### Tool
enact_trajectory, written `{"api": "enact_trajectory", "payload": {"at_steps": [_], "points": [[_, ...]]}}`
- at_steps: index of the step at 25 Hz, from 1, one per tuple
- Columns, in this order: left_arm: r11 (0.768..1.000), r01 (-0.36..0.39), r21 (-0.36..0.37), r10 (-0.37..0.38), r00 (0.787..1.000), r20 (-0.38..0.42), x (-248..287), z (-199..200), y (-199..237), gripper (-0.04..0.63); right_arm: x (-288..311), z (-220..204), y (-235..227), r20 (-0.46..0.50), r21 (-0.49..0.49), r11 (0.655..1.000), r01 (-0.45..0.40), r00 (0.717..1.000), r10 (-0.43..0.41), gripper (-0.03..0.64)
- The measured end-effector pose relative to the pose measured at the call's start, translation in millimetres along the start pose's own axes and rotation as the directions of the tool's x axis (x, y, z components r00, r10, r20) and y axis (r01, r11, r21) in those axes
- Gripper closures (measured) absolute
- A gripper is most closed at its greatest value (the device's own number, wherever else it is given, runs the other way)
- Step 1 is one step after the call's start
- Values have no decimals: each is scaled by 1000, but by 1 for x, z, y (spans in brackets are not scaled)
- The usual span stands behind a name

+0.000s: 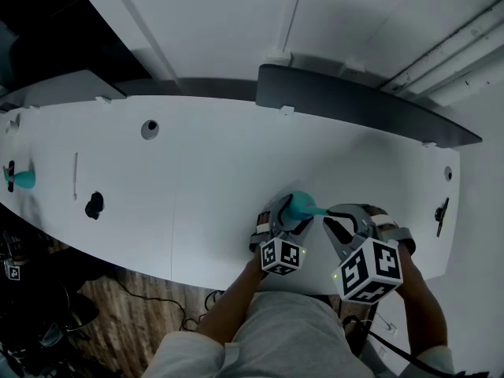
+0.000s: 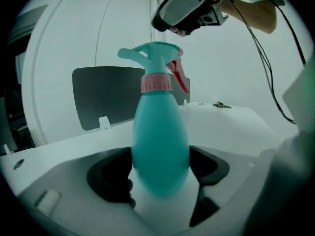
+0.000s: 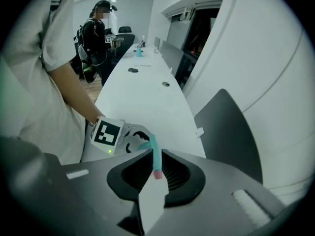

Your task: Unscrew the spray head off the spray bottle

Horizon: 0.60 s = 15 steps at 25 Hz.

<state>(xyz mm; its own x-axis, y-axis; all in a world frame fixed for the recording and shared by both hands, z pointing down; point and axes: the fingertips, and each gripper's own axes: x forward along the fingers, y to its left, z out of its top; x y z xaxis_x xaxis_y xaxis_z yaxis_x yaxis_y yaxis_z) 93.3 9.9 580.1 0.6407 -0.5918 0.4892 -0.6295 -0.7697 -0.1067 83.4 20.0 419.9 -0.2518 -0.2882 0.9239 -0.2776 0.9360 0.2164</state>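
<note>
A teal spray bottle (image 2: 160,146) stands upright on the white table (image 1: 197,179), close to its front edge. It carries a teal spray head (image 2: 156,55) with a pink collar (image 2: 156,83) and a red trigger. My left gripper (image 2: 160,173) is shut on the bottle's body, low down. The right gripper (image 2: 189,11) hovers just above the spray head, pointing steeply down, its jaws only a narrow slit apart and not pressing on anything. Through that slit the right gripper view shows the spray head (image 3: 153,154) below. In the head view the spray head (image 1: 303,206) sits between both grippers.
A dark grey divider panel (image 1: 354,105) stands at the table's back edge. Far left lie a second teal bottle (image 1: 22,179), a small black object (image 1: 94,205) and a round grommet (image 1: 150,129). Another person (image 3: 96,31) stands at the table's far end.
</note>
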Motion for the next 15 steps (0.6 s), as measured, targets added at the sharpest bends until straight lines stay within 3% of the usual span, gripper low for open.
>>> {"api": "enact_trajectory", "payload": {"at_steps": [4,9,11,12,13,15], "points": [[1000,-3,-2,3,1000,0,1,0,0,235,25,-17,8,-125,-95,994,-56,991,44,468],[1000,-1,-1,1,1000,3,1,2,-1,235,41,-26,2,-197,-196,975,-101,979,61,533],[1000,0,2,0,1000,5,1,1,-1,235,40,-25,3,-208,-306,939,-154,974,92,541],[1000,1,7,-1,1000,7,1,1,-1,235,40,-24,4,-211,-408,896,-173,973,91,545],[1000,2,15,-3,1000,8,1,2,-2,235,39,-22,5,-207,-537,824,-182,975,80,546],[1000,4,31,-5,1000,11,2,3,-4,235,39,-16,7,-173,-780,603,-163,984,42,548]]}}
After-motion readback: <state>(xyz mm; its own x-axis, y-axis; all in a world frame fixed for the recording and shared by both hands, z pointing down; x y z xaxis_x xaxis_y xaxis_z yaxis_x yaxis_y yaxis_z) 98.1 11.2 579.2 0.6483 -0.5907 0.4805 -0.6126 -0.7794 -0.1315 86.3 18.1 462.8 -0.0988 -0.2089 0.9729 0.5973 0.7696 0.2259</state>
